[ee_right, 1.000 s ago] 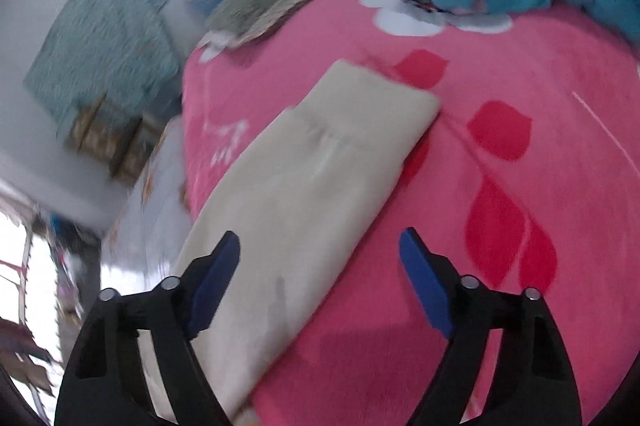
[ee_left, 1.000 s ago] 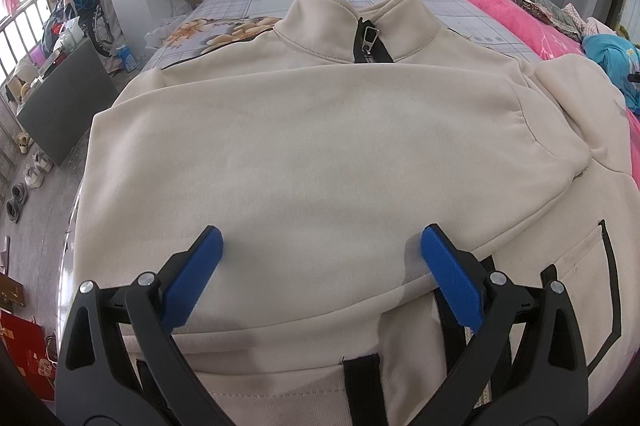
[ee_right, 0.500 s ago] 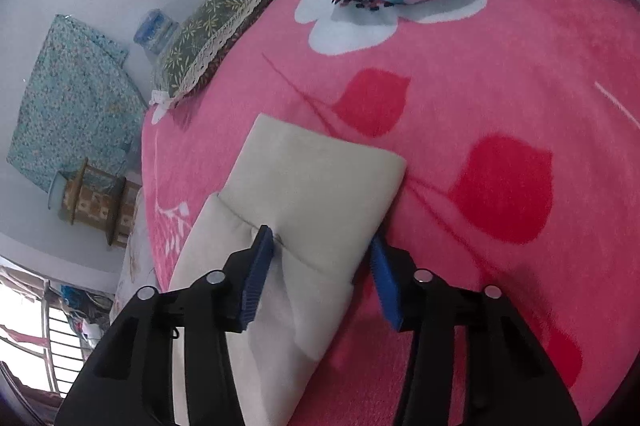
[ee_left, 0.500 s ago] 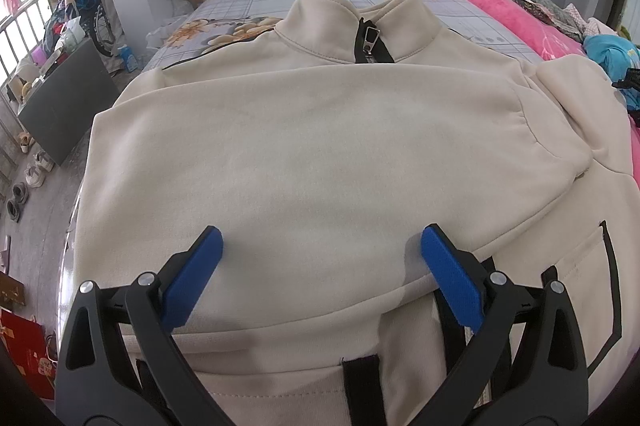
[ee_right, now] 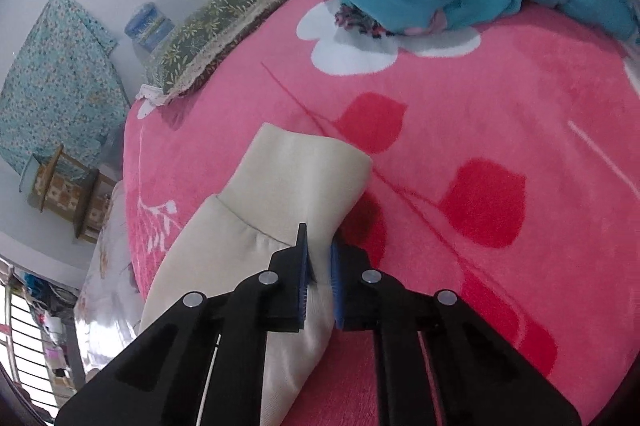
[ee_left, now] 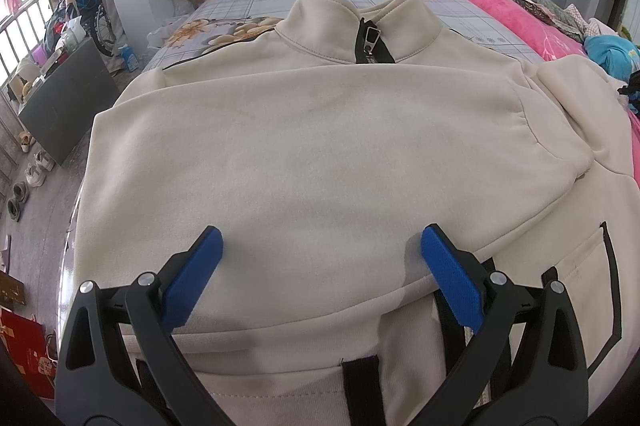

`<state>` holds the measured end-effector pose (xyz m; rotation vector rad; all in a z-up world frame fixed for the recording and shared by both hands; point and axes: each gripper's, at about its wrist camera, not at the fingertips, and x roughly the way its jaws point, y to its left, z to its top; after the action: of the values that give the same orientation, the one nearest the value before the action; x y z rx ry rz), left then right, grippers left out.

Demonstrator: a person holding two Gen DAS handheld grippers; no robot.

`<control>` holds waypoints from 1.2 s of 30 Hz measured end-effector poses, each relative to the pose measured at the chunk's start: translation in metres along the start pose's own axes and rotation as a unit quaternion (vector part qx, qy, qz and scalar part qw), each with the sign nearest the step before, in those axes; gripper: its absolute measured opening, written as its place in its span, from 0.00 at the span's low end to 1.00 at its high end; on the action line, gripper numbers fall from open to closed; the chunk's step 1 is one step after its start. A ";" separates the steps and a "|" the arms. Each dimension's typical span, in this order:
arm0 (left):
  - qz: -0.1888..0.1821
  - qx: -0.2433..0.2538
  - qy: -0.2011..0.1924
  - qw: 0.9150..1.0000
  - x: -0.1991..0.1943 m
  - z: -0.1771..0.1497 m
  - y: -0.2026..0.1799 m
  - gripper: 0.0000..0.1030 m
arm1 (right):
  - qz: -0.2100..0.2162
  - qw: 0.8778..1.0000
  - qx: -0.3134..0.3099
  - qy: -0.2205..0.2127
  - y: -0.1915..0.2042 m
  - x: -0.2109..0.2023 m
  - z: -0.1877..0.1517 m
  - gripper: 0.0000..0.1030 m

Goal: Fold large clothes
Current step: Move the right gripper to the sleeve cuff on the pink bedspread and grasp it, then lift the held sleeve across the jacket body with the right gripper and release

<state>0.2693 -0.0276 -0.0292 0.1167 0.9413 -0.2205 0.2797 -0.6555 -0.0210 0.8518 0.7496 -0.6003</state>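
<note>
Your right gripper (ee_right: 318, 266) has just gone from spread wide over the sleeve (ee_right: 248, 238) to pinched on it: a second ago the blue pads stood either side of the cream fabric, and now they press together on the sleeve's edge just behind the ribbed cuff (ee_right: 308, 174), with a thin fold of cloth between them. That likely means the grasp is made and the sleeve is ready to be carried in over the body. Your left gripper (ee_left: 320, 258) has not changed; its jaws are spread, resting over the lower front of the sweatshirt (ee_left: 312, 154) and holding nothing. The sweatshirt lies flat on the bed, collar and black zip (ee_left: 370, 42) at the far end, the other sleeve already folded across the chest. The gripped sleeve stretches away from the body onto the pink blanket (ee_right: 480, 146), cuff flat and unwrinkled.
</note>
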 end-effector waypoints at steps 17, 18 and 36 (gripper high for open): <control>0.000 0.000 0.000 1.000 0.000 0.000 -0.001 0.94 | 0.057 0.989 -0.106 -0.081 0.068 -0.108 -0.025 0.09; 0.000 0.001 0.000 1.000 0.000 0.000 0.000 0.94 | 0.064 0.988 -0.111 -0.085 0.072 -0.115 -0.029 0.09; 0.007 -0.076 -0.022 0.997 -0.043 -0.009 0.074 0.56 | 0.201 0.948 -0.225 -0.105 0.204 -0.222 -0.155 0.08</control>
<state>0.2554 0.0522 0.0006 -0.0214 0.9102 -0.1364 0.2426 -0.3808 0.1744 0.4832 0.4693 -0.1376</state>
